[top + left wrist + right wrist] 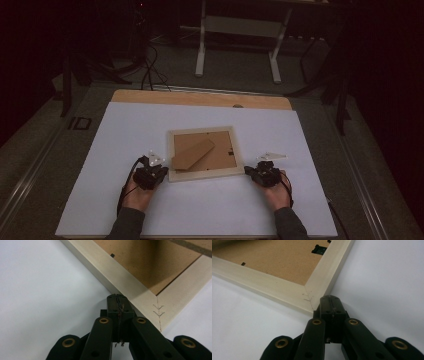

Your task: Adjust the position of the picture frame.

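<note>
The left claw [159, 172], jaws pressed together on nothing, touches the near-left corner of the picture frame [204, 153], which lies back-up between both claws; the right claw [251, 172], equally closed and empty, meets its near-right corner. The frame looks bracketed but not yet lifted or turned. A white sheet [120, 135] covers the desk [200, 97], and beyond it stands a pale stand [240, 30] in a dark room.

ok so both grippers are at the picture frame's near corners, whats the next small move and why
Probably press both inward a little to square the frame up. The left gripper and right gripper are both shut, tips at the frame's two near corners, nothing held. The frame lies face down and slightly askew on the white sheet, so pushing suits better than gripping.
</note>
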{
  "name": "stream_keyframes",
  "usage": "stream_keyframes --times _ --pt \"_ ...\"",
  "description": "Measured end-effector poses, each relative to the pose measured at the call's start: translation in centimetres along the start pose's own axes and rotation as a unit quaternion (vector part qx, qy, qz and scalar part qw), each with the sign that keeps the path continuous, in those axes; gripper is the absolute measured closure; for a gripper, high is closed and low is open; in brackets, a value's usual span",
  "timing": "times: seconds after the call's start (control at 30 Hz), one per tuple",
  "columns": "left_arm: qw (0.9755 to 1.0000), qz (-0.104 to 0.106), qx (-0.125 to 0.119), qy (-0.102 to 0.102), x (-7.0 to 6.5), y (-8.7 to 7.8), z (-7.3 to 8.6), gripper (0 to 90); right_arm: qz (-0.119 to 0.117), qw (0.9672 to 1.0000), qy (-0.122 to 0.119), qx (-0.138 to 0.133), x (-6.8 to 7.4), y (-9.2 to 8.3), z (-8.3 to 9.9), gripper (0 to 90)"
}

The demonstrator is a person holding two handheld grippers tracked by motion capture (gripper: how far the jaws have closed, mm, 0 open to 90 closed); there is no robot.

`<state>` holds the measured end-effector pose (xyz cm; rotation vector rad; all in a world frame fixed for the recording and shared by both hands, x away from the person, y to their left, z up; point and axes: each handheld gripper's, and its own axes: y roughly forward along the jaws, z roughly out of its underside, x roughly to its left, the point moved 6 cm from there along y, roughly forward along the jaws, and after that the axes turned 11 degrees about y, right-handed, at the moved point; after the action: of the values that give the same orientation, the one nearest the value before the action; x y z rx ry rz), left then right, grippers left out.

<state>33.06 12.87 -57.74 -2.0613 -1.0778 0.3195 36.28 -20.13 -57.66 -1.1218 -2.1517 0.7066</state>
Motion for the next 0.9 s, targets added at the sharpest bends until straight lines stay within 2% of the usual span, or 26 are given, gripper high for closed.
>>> stream_keyframes --times 0.33,0.37,0.5,0.8,0.9 --pt "1.0 0.001 -0.004 0.004 0.7 0.5 -0.4 90.0 0.002 1.0 0.0 0.002 0.4 -0.5 0.6 90.0" --pt "1.0 0.003 -0.008 -0.003 0.9 0.6 -0.4 90.0 0.0 1.0 0.0 0.003 0.5 -0.5 0.7 90.0" --pt "0.9999 -0.001 -0.009 -0.009 1.2 0.6 -0.3 90.0 -0.005 1.0 0.0 0.003 0.8 -0.5 0.8 90.0" --pt "0.9998 0.003 -0.011 -0.014 1.3 0.6 -0.3 90.0 -0.012 0.9999 0.01 0.0 0.8 -0.5 0.9 90.0" --pt "1.0 -0.001 -0.005 -0.007 1.0 0.4 -0.3 90.0 -0.014 0.9998 0.015 -0.005 0.8 -0.4 0.8 90.0"
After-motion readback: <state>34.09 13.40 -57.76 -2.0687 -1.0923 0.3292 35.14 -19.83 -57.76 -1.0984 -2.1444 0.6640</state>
